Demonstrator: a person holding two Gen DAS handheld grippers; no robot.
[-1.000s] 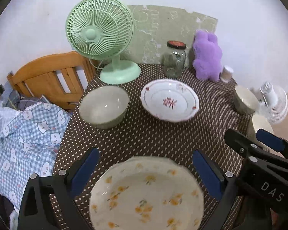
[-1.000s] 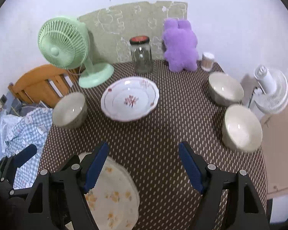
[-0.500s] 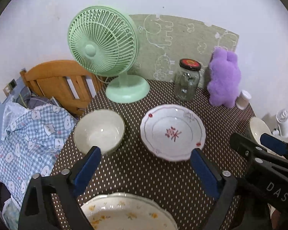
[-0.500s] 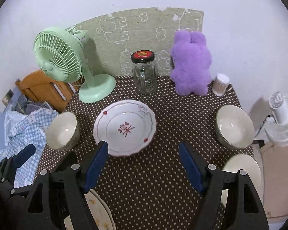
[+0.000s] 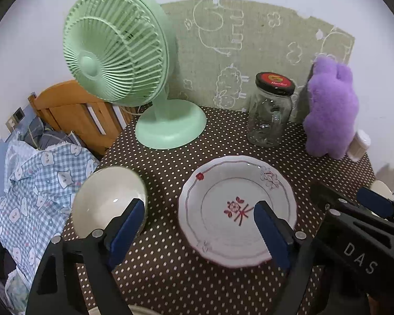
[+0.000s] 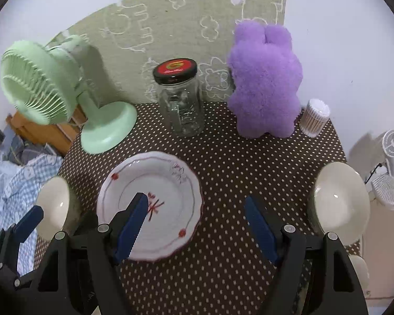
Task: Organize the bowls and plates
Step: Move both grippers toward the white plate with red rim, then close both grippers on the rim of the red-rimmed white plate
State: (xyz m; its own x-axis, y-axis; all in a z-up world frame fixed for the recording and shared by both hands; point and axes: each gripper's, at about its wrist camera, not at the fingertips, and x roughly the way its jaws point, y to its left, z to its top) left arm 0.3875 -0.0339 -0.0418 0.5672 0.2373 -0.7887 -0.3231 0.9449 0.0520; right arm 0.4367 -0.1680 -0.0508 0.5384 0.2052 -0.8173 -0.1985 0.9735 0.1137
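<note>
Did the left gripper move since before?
Yes. The left gripper went forward, toward the green fan; the red-flower plate now lies between its open fingers.

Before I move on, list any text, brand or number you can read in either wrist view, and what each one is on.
"DAS": white letters on the black body of the right gripper, seen in the left wrist view.
Glass jar: its lid carries a round logo with small print, too blurred to read in either view.
Red-patterned plate: flower motifs only, no text.
</note>
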